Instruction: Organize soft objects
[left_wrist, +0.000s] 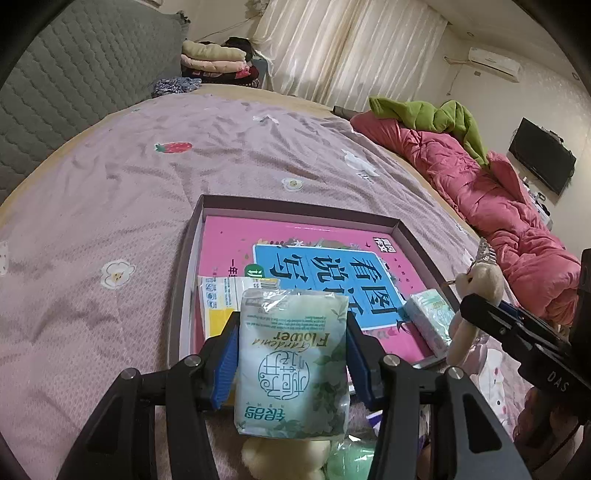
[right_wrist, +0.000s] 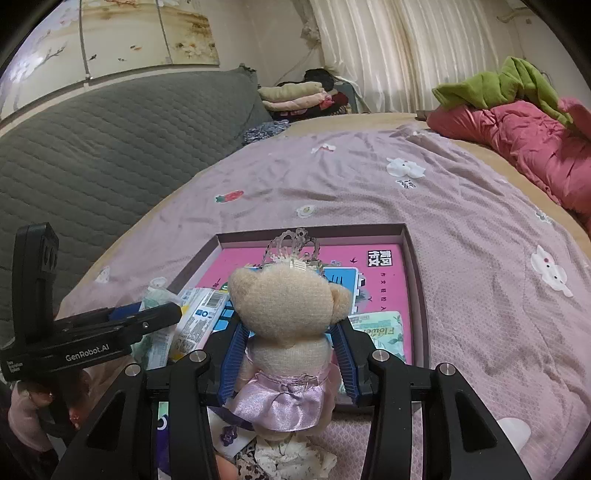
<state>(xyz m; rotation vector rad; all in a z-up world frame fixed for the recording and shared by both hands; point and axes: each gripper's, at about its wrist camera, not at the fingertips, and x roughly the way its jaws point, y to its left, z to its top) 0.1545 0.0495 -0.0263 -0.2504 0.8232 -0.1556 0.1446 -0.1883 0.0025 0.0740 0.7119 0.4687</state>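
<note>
A soft tissue pack (left_wrist: 291, 354) is squeezed in the left tongs (left_wrist: 291, 360), held above the near edge of the flat box (left_wrist: 295, 206) on the bed (left_wrist: 110, 206). It looks light, squashy and crinkly, so its middle is best pinched. A little teddy bear (right_wrist: 286, 332) is gripped at the tummy by the right tongs (right_wrist: 288, 360). Its crown (right_wrist: 291, 245) looks easily bent.

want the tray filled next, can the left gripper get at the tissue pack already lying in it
Probably not yet: the left gripper is already clamped on a tissue pack, so the other pack in the tray must wait.
</note>
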